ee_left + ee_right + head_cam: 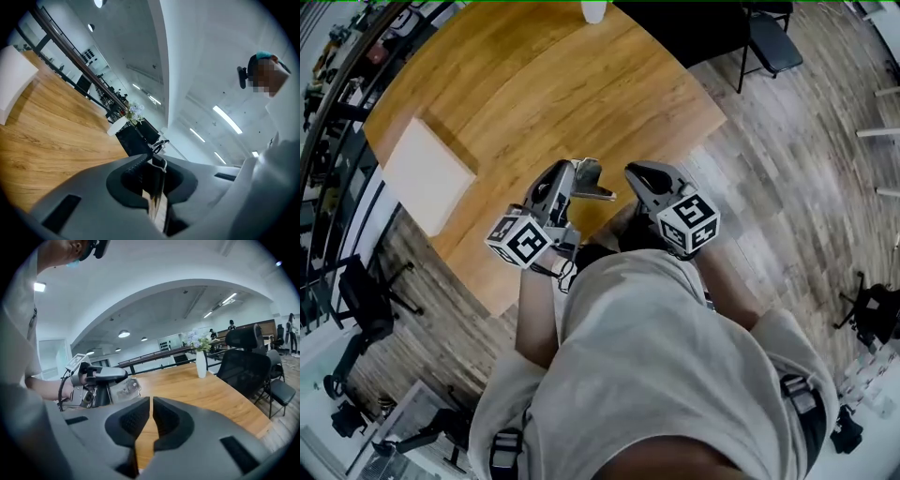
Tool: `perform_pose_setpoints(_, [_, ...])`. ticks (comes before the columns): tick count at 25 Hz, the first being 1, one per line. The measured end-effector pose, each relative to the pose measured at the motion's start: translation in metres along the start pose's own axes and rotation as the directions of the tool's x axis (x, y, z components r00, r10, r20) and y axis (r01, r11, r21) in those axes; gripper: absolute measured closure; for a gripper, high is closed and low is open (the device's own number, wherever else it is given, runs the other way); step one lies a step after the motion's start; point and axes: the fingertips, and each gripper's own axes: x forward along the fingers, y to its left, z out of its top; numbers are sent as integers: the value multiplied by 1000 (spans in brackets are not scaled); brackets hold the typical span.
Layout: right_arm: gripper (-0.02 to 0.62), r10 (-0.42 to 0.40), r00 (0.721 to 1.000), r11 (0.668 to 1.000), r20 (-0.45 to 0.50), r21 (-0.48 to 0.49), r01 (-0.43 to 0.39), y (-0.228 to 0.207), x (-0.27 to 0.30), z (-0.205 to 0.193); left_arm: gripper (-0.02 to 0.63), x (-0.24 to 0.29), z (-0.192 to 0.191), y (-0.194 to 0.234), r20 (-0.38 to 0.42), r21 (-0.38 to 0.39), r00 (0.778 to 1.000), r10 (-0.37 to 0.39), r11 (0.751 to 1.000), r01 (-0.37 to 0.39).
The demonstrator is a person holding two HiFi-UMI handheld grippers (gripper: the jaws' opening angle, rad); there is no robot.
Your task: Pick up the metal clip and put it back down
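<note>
The left gripper [577, 173] pinches the metal clip [598, 187] over the table's [534, 84] 6 o'clock edge, the right gripper [637, 174] closed empty at its 3 o'clock; set-down probably follows, needing gentle lowering.

Table [581, 84] before me. On it: flat pad [427, 173] at my left, vase [593, 9] at the far edge. Chair [769, 42] on the floor beyond the table's right corner. My left gripper [579, 180] and right gripper [636, 173] are side by side over the near edge, apart, with the metal clip [598, 187] in the left's jaws.
</note>
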Motion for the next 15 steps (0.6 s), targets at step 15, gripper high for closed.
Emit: perform_pose_setpoints(15, [555,-7,1000,999,-5,37,7,-131,-52,-3,555,149,-31,0,-50,57,995,83,995,-80])
